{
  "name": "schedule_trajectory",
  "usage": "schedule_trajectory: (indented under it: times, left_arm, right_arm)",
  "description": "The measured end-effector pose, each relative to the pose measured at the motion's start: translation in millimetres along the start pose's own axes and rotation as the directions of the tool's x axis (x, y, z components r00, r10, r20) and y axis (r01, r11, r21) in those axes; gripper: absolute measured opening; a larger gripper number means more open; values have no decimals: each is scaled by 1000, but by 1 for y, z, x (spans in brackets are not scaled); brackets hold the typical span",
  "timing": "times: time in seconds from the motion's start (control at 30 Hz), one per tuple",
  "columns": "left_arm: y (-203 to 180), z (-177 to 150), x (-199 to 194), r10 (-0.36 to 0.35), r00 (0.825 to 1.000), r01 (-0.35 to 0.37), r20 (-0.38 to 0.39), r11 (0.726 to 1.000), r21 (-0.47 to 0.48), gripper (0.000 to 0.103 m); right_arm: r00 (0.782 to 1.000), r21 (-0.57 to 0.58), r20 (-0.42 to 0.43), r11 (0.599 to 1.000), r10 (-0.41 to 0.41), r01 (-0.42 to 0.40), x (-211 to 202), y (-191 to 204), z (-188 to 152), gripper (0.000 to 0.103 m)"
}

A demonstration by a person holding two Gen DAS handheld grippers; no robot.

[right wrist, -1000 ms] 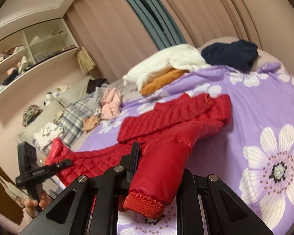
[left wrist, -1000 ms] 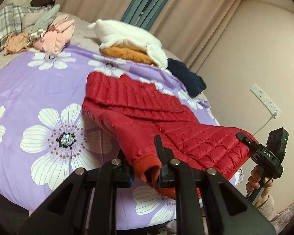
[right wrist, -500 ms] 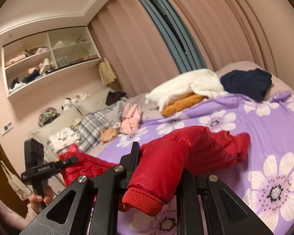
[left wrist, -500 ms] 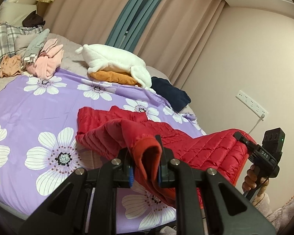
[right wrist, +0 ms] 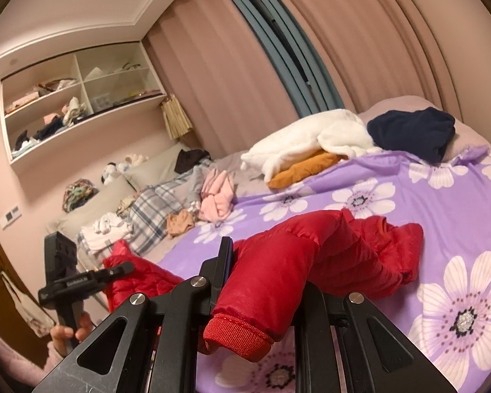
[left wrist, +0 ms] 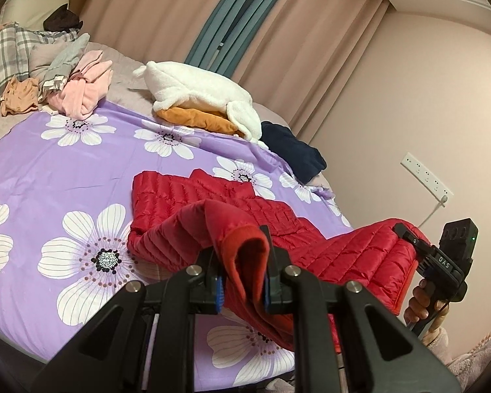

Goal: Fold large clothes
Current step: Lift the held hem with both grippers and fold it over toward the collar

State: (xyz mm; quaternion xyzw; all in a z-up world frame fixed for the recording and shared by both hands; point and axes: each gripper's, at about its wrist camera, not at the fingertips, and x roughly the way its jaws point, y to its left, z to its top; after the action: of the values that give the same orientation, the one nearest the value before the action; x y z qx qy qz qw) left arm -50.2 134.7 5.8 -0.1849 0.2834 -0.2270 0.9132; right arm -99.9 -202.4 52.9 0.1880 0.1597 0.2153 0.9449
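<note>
Red quilted jacket lies across the near part of the bed, on the purple flower cover; collar/shoulder end twd the far side, hem end off the near edge by the person.

Left gripper: jaws clenched on a sleeve cuff, ribbed edge pinched btwn the blue pads, sleeve arching up from the jacket body to the jaws. Right gripper: jaws grasping the other sleeve just behind its cuff, cuff hanging out twd the camera. In the left wrist view the right gripper shows at the right edge w/ quilted fabric draped up against its tip; in the right wrist view the left gripper sits at the left w/ red fabric at its tip.

Key relation: jacket's long axis runs away from both sets of jaws, from the near edge twd the far side of the bed, body lying ahead of and below them. Each sleeve rises from the body back to its own gripper, so both cuffs are up off the bed and pulled twd the person. Neither hand is clearly nearer the body; they stand abt level, one per side.

Judgement: step in hand is the sleeve fold. Next prob. carries both cuffs fwd and inward across the chest, along that axis. Risk: slick padded fabric, body may slide or bunch as the sleeves swing. Other clothes (white fleece, navy item, pink pile) sit well apart at the far side.
</note>
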Motion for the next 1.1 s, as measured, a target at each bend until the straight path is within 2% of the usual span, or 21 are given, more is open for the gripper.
schedule_trajectory:
  times: [0.7, 1.1]
  left_arm:
    - [17, 27, 32, 24, 1000, -24, 2, 999, -39, 17]
    - [28, 40, 63, 52, 998, -53, -23, 997, -53, 17]
  right_arm:
    - [1000, 47, -24, 999, -6, 8, 34, -7, 12, 18]
    - [994, 74, -89, 995, -66, 72, 64, -19, 20, 18]
